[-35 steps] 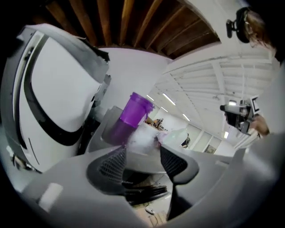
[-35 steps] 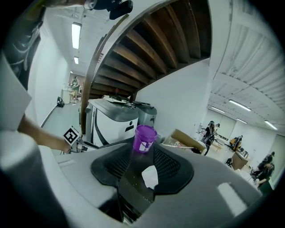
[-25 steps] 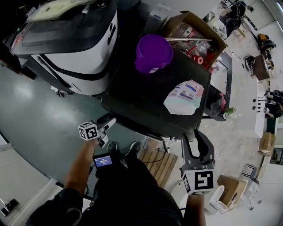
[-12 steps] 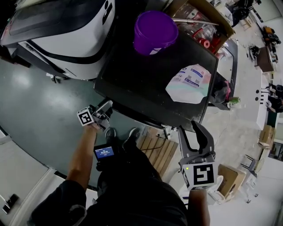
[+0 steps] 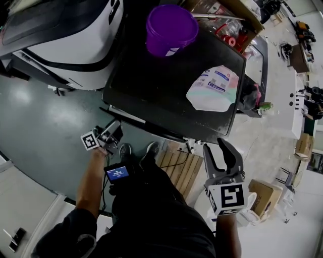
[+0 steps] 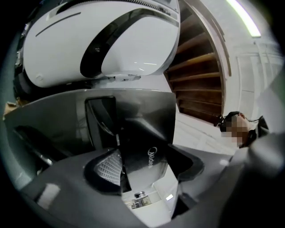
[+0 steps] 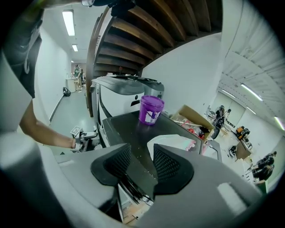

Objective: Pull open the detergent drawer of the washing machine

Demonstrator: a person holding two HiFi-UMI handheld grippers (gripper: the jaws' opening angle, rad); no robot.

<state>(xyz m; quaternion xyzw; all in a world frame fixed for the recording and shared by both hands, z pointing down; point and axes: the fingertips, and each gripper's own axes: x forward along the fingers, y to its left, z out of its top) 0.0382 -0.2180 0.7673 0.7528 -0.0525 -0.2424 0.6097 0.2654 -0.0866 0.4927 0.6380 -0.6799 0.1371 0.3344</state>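
Detergent drawer [image 6: 143,138] is at the left end of the front of the washing machine [image 5: 132,115], just under the top edge, on the person's left side. In the left gripper view its dark front panel stands between the two pads, and the print Midea on it runs up and down. This panel faces away from the machine, toward the person. How far the drawer is out, I cannot tell.

The left claw [image 6: 146,165] is closed on this panel, one pad on each side. The right claw [image 5: 222,151] is held well apart from the machine's front, near its right end. Its jaws stand wide and hold nothing.

The machine's black top serves as a table [image 5: 156,85]. On it a purple bucket [image 5: 170,27] stands upright at the far side, and a white bag [image 5: 212,89] lies near the right edge. Behind it is an open cardboard box [image 5: 237,12]. A big white and black machine [image 5: 65,30] stands just beside, on the left. A wooden pallet [image 5: 179,176] lies on the floor before the washing machine.
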